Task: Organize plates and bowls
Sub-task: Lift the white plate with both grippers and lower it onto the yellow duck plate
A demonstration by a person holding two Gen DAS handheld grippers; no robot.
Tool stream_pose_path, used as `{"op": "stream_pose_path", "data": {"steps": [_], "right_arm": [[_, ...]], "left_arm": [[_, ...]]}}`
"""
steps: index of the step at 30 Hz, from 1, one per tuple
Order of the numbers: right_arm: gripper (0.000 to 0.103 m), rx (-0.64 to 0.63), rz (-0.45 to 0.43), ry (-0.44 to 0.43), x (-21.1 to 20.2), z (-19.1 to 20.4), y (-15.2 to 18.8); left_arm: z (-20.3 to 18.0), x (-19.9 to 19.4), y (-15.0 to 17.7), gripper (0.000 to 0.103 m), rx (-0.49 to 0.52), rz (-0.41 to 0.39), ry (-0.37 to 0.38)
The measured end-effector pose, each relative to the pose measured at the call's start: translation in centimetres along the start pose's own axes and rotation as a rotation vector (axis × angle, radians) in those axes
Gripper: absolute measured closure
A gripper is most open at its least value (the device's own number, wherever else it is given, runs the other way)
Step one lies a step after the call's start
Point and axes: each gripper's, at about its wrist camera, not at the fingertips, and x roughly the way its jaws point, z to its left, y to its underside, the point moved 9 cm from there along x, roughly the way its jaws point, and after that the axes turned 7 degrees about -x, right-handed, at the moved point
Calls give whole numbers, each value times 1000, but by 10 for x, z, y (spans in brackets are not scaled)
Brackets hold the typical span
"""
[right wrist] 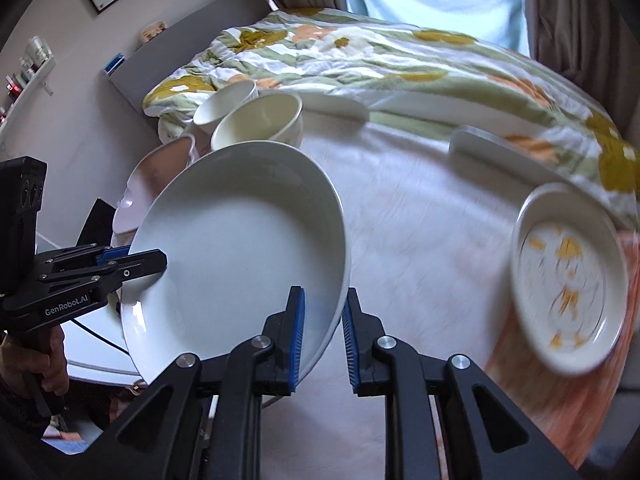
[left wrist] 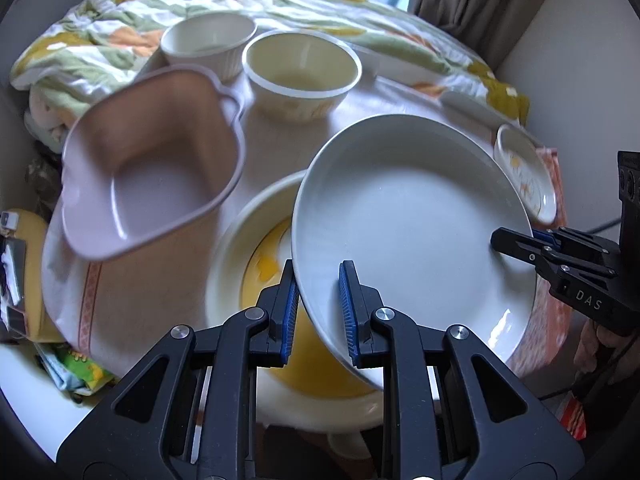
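A large white deep plate is held tilted above the table by both grippers. My left gripper is shut on its near left rim. My right gripper is shut on its opposite rim; the plate also shows in the right wrist view. Under it lies a cream plate with a yellow centre. A pink square dish sits at the left. A cream bowl and a white ribbed bowl stand behind. A small patterned plate lies at the right.
A white cloth with an orange border covers the table. A flowered quilt lies behind it, with flat white dishes along its edge. Curtains hang at the back. A wall shelf is at far left.
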Motion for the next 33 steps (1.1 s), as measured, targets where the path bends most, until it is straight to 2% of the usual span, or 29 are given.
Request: {"op": "stream_pose_path", "data": {"steps": [6, 16, 27, 33], "right_arm": [[86, 104, -3, 45, 12, 25, 29], [86, 139, -32, 140, 18, 35, 41], [86, 144, -18, 154, 23, 33, 43], [86, 119, -15, 167, 23, 35, 42]], "left_arm": [[28, 8, 30, 85, 50, 43, 37], [32, 23, 27, 85, 78, 53, 59], [30, 34, 22, 85, 75, 58, 40], [26, 37, 21, 85, 125, 47, -27]]}}
